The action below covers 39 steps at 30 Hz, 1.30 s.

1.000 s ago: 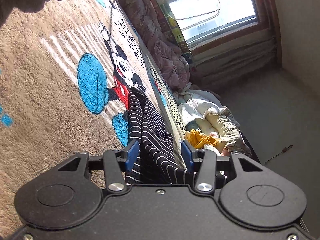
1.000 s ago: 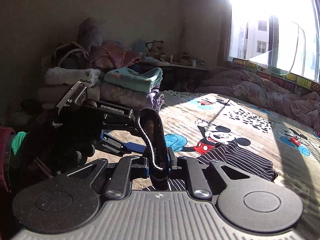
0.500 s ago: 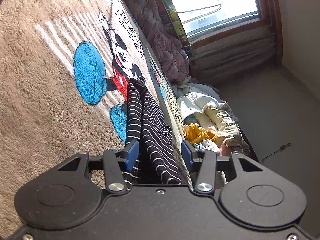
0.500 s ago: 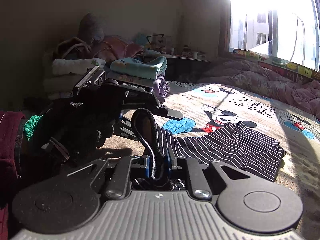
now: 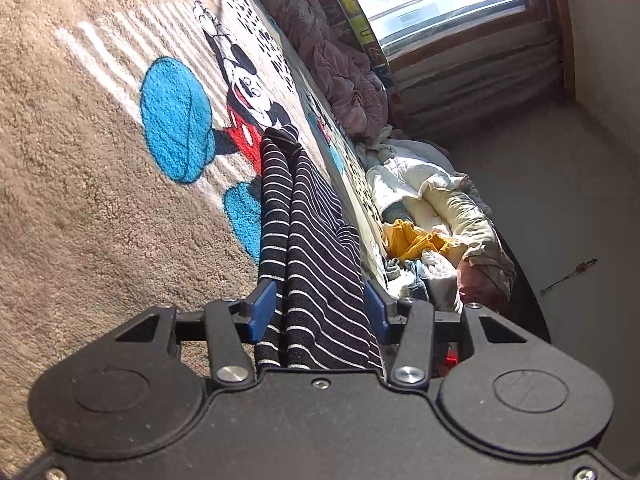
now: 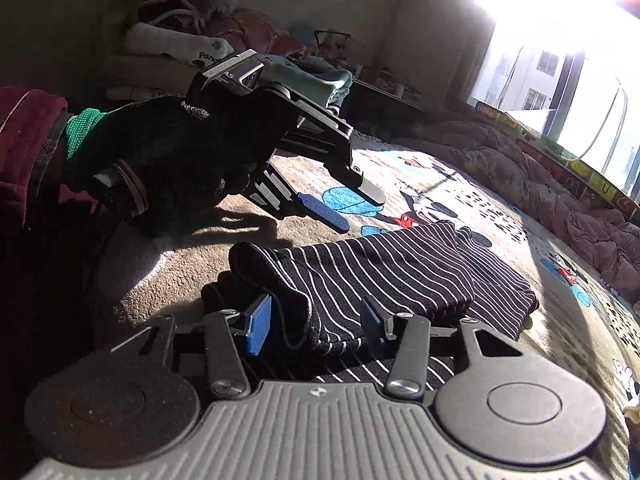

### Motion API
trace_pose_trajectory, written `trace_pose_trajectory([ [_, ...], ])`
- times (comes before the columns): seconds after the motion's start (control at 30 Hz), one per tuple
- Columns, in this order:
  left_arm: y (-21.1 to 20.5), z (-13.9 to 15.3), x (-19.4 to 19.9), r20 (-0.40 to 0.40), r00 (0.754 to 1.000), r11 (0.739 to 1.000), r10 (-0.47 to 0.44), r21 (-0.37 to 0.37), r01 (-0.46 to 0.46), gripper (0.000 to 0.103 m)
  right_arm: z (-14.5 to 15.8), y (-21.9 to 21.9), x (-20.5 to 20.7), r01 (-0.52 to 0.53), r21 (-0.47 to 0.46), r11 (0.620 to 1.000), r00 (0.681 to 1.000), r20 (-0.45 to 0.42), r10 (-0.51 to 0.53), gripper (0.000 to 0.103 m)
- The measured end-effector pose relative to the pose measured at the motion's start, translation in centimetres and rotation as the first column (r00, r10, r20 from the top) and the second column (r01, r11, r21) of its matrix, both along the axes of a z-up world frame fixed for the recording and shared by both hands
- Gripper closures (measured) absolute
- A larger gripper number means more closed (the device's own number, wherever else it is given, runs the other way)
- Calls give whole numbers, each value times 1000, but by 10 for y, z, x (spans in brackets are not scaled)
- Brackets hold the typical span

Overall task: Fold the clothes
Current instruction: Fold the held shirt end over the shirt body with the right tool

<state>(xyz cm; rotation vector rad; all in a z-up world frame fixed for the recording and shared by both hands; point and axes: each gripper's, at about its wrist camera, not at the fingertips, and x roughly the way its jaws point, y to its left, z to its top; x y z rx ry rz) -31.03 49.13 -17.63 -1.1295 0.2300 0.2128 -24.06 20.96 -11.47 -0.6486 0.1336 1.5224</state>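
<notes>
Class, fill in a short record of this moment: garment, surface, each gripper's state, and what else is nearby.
garment: black striped garment, folded over, lying flat
surface: Mickey Mouse blanket
left gripper: open, jaws either side of the garment
right gripper: open, the garment's edge between its jaws
nearby: folded clothes stack; unfolded clothes pile

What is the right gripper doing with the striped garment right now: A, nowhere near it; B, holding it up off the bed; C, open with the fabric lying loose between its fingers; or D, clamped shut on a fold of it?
C: the right gripper has its blue pads spread wide, and the folded striped garment lies slack between them on the cartoon blanket.
</notes>
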Motion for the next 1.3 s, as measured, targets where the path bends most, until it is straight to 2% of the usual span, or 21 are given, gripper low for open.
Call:
trace_pose_trajectory([
  [0.1,-1,0,0,2,1000,1000,-1,-1,1,51,8,11,-24,-13,5,1000,999,49,12,46],
  [0.17,-1,1,-1,-8,1000,1000,15,7,-15,36,6,23,-39,-40,-19,999,994,105,42,46],
  [0.23,-3,2,-1,-8,1000,999,24,21,-24,34,4,32,-48,-50,-36,998,988,143,55,46],
  [0.27,-4,2,-1,-6,1000,999,21,25,-21,32,4,35,-44,-37,-42,998,992,118,42,50],
  [0.37,-8,3,0,-12,1000,999,10,46,-9,31,7,42,-33,3,-64,998,999,43,0,76],
  [0.43,-8,3,0,-9,1000,999,8,42,-8,31,8,46,-26,28,-79,996,1000,-7,-29,86],
  [0.47,-7,3,0,-4,1000,999,8,35,-8,31,9,49,-23,41,-88,995,999,-31,-43,95],
  [0.5,-7,3,-1,0,1000,1000,9,28,-9,31,11,49,-21,45,-89,995,998,-38,-49,95],
  [0.6,-6,2,-1,5,1000,1000,7,18,-7,30,15,40,-26,-1,-103,995,1000,21,3,96],
  [0.8,-7,4,2,-4,1000,1000,-3,30,3,30,-3,36,-49,-73,-209,975,981,163,108,96],
  [0.93,-9,4,3,-18,1000,999,5,49,-4,30,-8,41,-55,-56,-213,975,981,169,93,94],
  [1.0,-10,6,3,-26,1000,998,16,67,-14,30,-5,40,-57,-63,-217,974,984,152,97,80],
  [1.07,-11,8,3,-35,999,994,35,101,-31,30,3,36,-55,-81,-214,973,989,104,105,75],
  [1.2,-12,14,1,-44,995,982,90,169,-81,32,24,25,-44,-111,-201,973,994,-39,106,76],
  [1.3,-9,15,-2,-48,991,976,124,188,-113,44,39,27,-27,-66,-136,988,989,-143,47,76],
])
